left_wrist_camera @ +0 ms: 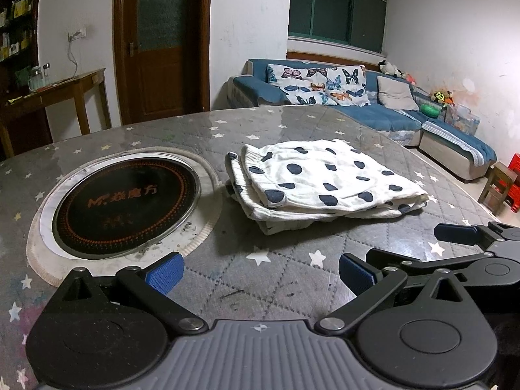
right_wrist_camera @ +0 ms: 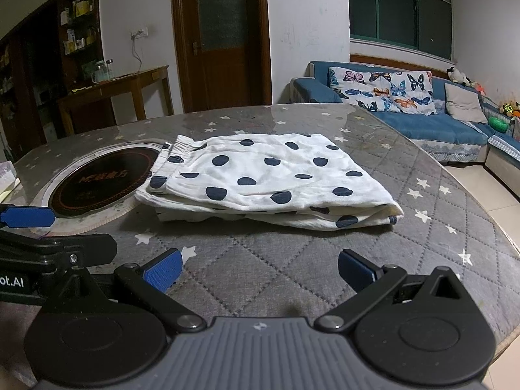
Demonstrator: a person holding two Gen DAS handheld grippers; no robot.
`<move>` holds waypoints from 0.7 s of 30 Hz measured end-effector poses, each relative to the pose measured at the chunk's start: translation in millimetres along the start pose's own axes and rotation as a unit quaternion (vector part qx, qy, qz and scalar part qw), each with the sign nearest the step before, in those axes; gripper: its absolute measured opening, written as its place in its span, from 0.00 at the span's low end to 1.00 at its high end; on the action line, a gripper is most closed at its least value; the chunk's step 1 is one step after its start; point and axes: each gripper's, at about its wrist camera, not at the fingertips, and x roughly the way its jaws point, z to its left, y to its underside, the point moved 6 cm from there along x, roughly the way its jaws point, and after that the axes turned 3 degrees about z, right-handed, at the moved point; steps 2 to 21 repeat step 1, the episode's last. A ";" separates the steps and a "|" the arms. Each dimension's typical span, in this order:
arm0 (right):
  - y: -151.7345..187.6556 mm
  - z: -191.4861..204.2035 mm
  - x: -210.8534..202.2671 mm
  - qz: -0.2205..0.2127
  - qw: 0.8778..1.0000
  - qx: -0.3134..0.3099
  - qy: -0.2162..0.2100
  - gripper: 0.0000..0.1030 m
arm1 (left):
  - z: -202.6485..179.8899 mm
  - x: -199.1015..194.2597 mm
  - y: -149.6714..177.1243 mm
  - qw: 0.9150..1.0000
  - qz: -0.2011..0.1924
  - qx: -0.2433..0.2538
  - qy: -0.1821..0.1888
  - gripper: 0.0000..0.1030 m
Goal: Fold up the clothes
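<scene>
Left wrist view shows my left tool [left_wrist_camera: 260,274] spread wide and empty above the quilted surface [left_wrist_camera: 276,279], with the folded polka-dot garment [left_wrist_camera: 321,182] lying ahead of it and slightly to its right, well clear of the pads. My right tool [right_wrist_camera: 260,271] is likewise open with nothing in it, the garment [right_wrist_camera: 260,178] straight ahead, the round cooktop [right_wrist_camera: 97,182] touching the garment's left edge.

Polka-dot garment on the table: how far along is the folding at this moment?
Done: the polka-dot garment lies folded in stacked layers on the quilted table, beside the inset cooktop. In hand: nothing; the left gripper and right gripper are both open, short of the cloth. Left: apparently nothing, unless another fold is wanted; no other clothes show on the table.
</scene>
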 end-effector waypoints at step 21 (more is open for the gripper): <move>-0.3 -0.1 0.4 0.000 1.000 -0.001 0.000 1.00 | 0.1 0.7 -0.3 1.000 0.000 0.001 0.000 1.00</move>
